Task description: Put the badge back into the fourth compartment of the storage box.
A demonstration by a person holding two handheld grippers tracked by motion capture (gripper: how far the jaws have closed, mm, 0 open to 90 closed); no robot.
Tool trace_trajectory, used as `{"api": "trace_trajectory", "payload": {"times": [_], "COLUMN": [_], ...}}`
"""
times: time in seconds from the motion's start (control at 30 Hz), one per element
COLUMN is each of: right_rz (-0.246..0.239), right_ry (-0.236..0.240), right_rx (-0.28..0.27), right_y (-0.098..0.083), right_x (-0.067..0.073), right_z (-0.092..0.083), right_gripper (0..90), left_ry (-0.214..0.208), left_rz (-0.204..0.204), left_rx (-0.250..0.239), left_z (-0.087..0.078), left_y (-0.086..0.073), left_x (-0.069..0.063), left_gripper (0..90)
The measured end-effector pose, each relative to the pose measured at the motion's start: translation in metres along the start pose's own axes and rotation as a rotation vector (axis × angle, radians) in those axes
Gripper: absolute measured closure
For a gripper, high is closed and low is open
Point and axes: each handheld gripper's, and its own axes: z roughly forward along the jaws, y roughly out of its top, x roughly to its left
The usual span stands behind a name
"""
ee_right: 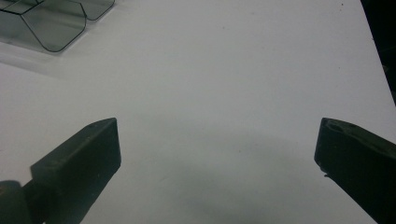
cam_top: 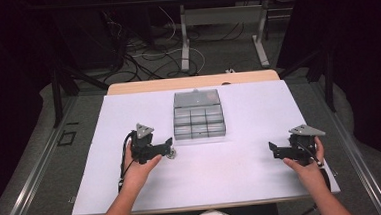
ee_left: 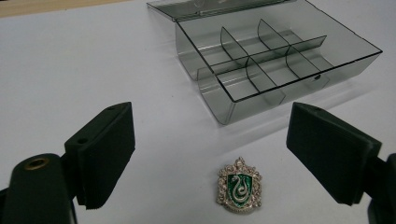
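The badge (ee_left: 239,185) lies flat on the tabletop (cam_top: 252,174), just ahead of the left tool (cam_top: 170,145) and between its two jaws, a little nearer the right-hand jaw in the left gripper view. Its long axis, crest to point, runs roughly along the tool's reach, so the jaws would close across its narrower width. The left tool is released: jaws spread wide on either side, touching neither the badge nor anything else. Beyond the badge sits the open divided box (ee_left: 275,65), its compartments bare. The right tool (cam_top: 272,149) is well apart, also released and holding nothing, so the left hand (cam_top: 138,172) is clearly the nearer.
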Motion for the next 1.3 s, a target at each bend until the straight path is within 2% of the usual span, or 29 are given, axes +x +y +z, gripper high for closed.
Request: {"api": "trace_trajectory", "payload": {"times": [0.27, 0.37, 0.43, 0.5, 0.57, 0.83, 0.9, 1.13, 1.2, 1.3], "right_rz": [0.004, 0.003, 0.006, 0.007, 0.013, 0.010, 0.010, 0.011, 0.010, 0.007], "right_ry": [0.010, 0.007, 0.008, 0.004, 0.010, 0.012, 0.015, 0.018, 0.017, 0.021], "right_rx": [0.007, 0.007, 0.008, 0.009, 0.012, 0.015, 0.018, 0.021, 0.023, 0.022], "right_y": [0.000, 0.000, 0.000, 0.000, -0.001, -0.001, -0.001, -0.001, -0.001, -0.001], "right_x": [0.000, 0.000, 0.000, 0.000, -0.001, 0.000, 0.000, -0.001, 0.000, 0.000], "right_z": [0.001, 0.001, 0.000, 0.000, 0.001, 0.002, 0.002, 0.003, 0.003, 0.003], "right_gripper": [0.1, 0.1, 0.3, 0.3, 0.5, 0.7, 0.7, 1.2, 1.3, 1.6], "left_ry": [-0.011, -0.010, -0.008, -0.003, -0.006, -0.005, -0.012, -0.030, -0.035, -0.038], "left_rz": [0.010, 0.028, 0.018, 0.033, 0.033, 0.034, 0.044, 0.038, 0.038, 0.032], "left_rx": [0.019, 0.036, 0.041, 0.046, 0.073, 0.099, 0.118, 0.154, 0.185, 0.192], "left_z": [0.009, 0.011, 0.014, 0.016, 0.018, 0.024, 0.024, 0.029, 0.030, 0.031], "left_y": [0.004, 0.005, 0.004, 0.004, 0.004, 0.000, -0.001, -0.005, -0.005, -0.006], "left_x": [-0.008, -0.010, -0.012, -0.012, -0.012, -0.013, -0.013, -0.014, -0.014, -0.016], "left_gripper": [19.6, 20.7, 22.7, 23.8, 24.9, 28.5, 28.9, 32.4, 33.8, 34.2]}}
